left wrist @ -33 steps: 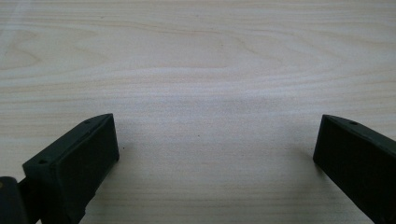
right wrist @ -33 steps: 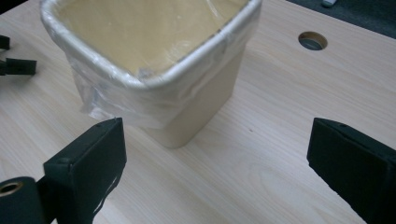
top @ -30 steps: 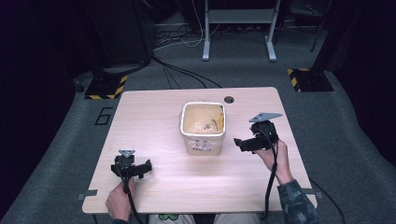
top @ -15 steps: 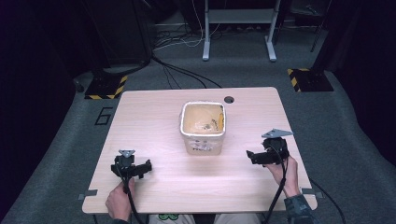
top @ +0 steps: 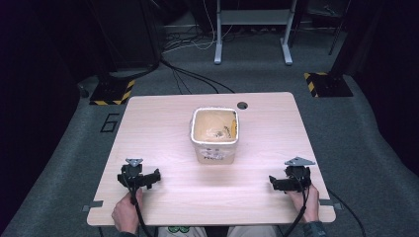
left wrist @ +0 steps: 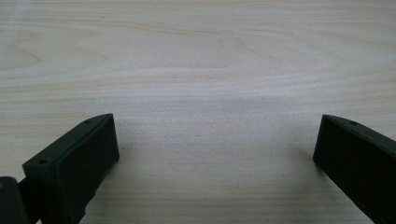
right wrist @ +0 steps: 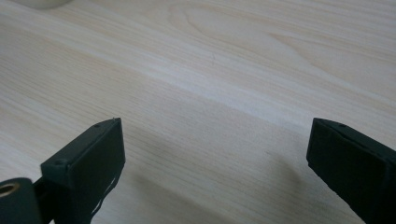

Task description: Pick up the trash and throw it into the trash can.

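Observation:
A cream square tub (top: pixel 215 134) stands at the middle of the light wooden table (top: pixel 163 123); small yellow and dark bits lie inside it. My left gripper (top: pixel 157 176) rests low at the table's front left, held by a hand. Its jaws stand wide apart over bare wood in the left gripper view (left wrist: pixel 217 154). My right gripper (top: pixel 272 183) sits at the front right, also in a hand, pointing left. In the right gripper view (right wrist: pixel 215 158) its jaws are wide apart with nothing between them.
A round cable hole (top: pixel 242 105) lies in the table behind the tub. Beyond the table the grey floor carries cables (top: pixel 192 74), a metal stand (top: pixel 252 29) and yellow-black striped bases (top: pixel 323 81). Table edges lie close to both grippers at the front.
My right gripper has drawn back from beside the tub toward the front right edge and dropped lower. The left gripper has stayed in place.

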Available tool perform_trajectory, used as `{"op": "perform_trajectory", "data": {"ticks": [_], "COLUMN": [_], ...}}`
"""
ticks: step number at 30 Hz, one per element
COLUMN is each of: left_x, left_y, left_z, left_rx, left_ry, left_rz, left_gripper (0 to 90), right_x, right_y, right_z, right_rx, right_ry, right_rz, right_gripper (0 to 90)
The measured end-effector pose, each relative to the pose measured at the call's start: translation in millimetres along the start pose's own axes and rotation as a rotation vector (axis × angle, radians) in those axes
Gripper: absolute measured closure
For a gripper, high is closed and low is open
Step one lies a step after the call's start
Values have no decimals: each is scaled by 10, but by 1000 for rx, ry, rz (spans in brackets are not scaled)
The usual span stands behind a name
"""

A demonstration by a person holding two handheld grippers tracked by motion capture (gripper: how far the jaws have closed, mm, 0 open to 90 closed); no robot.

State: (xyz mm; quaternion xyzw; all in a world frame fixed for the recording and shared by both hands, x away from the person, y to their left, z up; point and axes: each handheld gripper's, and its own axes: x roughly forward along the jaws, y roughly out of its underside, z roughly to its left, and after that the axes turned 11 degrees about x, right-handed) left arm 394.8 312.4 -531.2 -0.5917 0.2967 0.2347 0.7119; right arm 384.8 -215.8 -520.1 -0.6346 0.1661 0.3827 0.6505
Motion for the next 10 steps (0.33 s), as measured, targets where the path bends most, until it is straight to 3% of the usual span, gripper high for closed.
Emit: {"op": "perform_trajectory", "data": {"ticks": [10], "left_x": [0], "left_y": [1], "left_z": [0], "left_rx": [0], "left_ry": [0], "left_rz": [0], "left_gripper": [0], "right_x": [48], "right_y": [83], "right_z": [-3], "right_rx": [0], "right_ry": [14], "right_rz": [-20], "right_gripper": [20]}}
